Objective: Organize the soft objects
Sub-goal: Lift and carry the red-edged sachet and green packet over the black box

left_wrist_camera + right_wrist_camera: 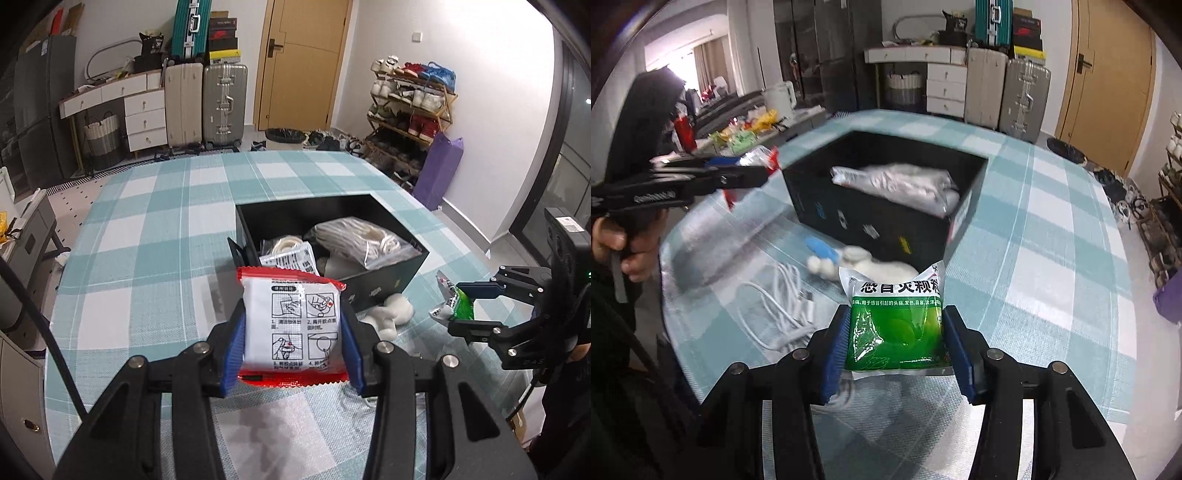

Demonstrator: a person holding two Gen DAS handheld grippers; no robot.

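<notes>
My left gripper (291, 332) is shut on a red-and-white packet (291, 325), held above the table in front of the black box (376, 284). My right gripper (895, 339) is shut on a green-and-white sachet (897, 325), also above the table; it shows at the right of the left wrist view (469, 306). The black box (849, 218) stands open on the checked tablecloth and holds bagged white rope (358, 236) and a small printed packet (291, 258). A white plush toy (391, 317) lies on the table against the box's near side.
A white cable (783, 314) lies coiled on the cloth left of the right gripper. A blue-handled item (822, 247) lies by the plush toy. The checked tablecloth (155, 229) covers the table. Suitcases, drawers, a door and a shoe rack stand behind.
</notes>
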